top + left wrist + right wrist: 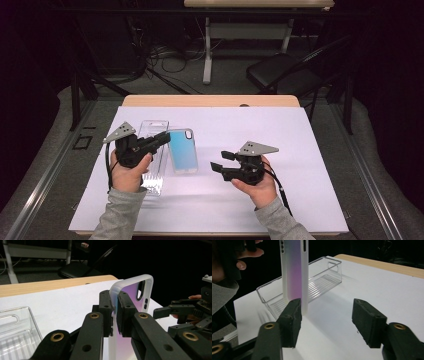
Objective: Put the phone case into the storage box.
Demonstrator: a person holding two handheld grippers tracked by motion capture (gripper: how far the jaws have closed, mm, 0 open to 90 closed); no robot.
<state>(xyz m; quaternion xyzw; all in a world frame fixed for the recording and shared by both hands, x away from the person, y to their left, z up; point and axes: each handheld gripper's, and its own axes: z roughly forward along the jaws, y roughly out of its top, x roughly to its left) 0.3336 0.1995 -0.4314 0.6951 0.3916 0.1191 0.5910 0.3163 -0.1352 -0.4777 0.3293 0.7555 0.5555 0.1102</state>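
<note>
Bin [152, 155] at left-centre of high view, long axis up-frame. Left gripper [162, 138] clamps phone case [182, 150] by edge, just right of bin. Right gripper [220, 161] further right, unclenched, nothing between jaws; left hand nearer bin.

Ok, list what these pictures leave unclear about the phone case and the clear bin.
- Phone case: lower end cut off by the bottom edge in the left gripper view; the left gripper covers its clamped edge.
- Phone case top: cut off by the upper edge in the right gripper view.
- Clear bin: middle hidden behind the left gripper in the high view.
</note>
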